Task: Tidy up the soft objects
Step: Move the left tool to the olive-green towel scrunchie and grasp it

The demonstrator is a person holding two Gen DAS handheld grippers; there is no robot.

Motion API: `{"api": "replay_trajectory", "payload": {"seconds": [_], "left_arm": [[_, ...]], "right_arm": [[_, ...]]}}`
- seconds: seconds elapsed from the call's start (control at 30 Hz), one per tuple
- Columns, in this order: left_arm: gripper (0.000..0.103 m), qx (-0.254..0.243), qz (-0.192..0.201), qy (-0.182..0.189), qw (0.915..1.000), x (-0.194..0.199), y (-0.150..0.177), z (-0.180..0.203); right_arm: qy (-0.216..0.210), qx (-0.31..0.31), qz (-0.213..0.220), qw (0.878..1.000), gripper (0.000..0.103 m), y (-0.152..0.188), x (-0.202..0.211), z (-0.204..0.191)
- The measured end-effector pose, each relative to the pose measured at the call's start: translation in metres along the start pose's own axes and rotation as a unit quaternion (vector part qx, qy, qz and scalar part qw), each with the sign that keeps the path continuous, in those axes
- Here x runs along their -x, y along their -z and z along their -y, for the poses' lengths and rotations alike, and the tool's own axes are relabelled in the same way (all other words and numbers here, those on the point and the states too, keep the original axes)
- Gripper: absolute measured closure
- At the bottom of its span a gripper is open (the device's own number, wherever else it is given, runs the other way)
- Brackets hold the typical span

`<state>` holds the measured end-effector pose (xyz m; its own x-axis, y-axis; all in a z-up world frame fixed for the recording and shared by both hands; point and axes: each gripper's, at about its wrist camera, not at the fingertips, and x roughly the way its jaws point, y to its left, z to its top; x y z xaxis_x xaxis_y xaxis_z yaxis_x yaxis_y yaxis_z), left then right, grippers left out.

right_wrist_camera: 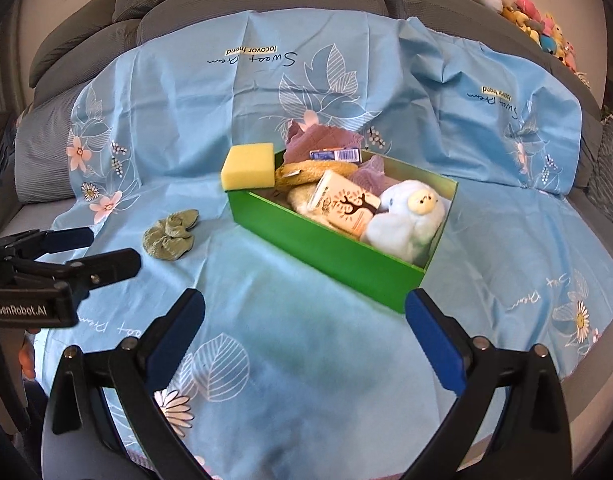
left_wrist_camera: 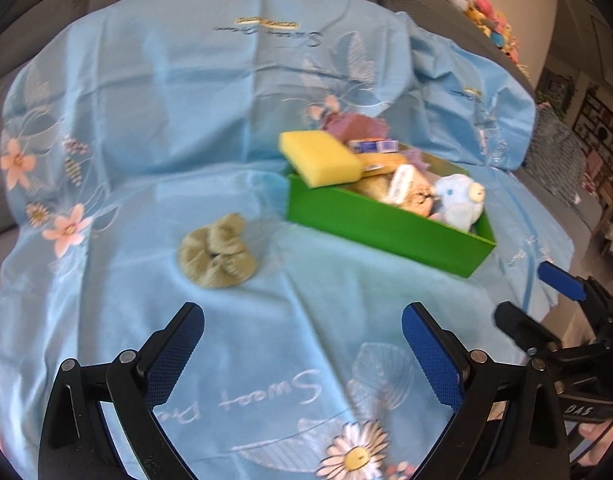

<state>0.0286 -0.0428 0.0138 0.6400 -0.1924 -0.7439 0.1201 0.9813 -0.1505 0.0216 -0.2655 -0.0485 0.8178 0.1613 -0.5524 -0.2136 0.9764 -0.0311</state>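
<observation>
The green scrunchie (right_wrist_camera: 168, 239) lies alone on the blue sheet (right_wrist_camera: 306, 360), left of the filled green box (right_wrist_camera: 334, 258); we keep the left hand-held gripper (left_wrist_camera: 302, 344) and right hand-held gripper (right_wrist_camera: 306, 334) spread wide and empty, presumably to collect it.

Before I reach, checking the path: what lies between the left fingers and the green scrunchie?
Only bare blue sheet before the scrunchie, in the left wrist view.
</observation>
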Motion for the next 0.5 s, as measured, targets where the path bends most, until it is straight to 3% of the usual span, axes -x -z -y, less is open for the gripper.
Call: {"api": "replay_trajectory", "payload": {"seconds": [0.5], "left_arm": [[0.004, 0.023, -0.024, -0.019, 0.9993, -0.004, 0.027, -0.040]], "right_arm": [[-0.016, 0.019, -0.021, 0.999, 0.002, 0.006, -0.012, -0.034]]}}
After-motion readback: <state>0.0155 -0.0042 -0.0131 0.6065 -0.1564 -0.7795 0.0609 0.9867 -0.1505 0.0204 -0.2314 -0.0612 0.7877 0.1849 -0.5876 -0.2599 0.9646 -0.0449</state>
